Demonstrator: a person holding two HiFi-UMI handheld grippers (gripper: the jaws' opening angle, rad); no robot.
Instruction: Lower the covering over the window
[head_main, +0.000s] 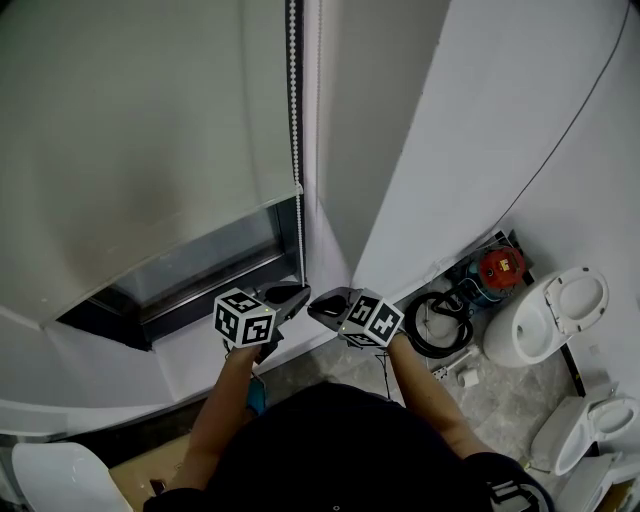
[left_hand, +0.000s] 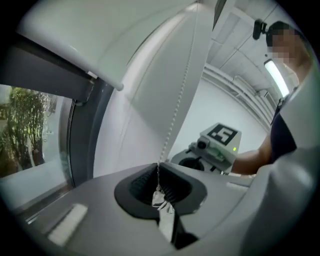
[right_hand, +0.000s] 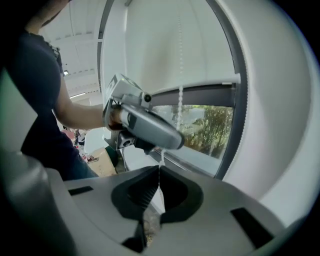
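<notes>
A white roller blind (head_main: 130, 120) hangs over the window (head_main: 210, 262), its bottom rail (head_main: 180, 232) a short way above the sill. The white bead chain (head_main: 296, 120) hangs down along the frame on the blind's right side. My left gripper (head_main: 292, 299) is shut on the bead chain (left_hand: 172, 125), which runs up from between its closed tips (left_hand: 159, 172). Just to its right, my right gripper (head_main: 322, 305) is shut on the same chain (right_hand: 161, 157) a little lower, tip to tip with the left gripper (right_hand: 145, 127). Greenery shows through the uncovered glass (right_hand: 200, 125).
A white wall panel (head_main: 480, 130) slants away on the right. On the floor beyond it lie a black coiled hose (head_main: 440, 320), a red-capped item (head_main: 502, 265) and two white toilets (head_main: 550, 315) (head_main: 590, 430). A cardboard box (head_main: 140, 475) sits by the person's left leg.
</notes>
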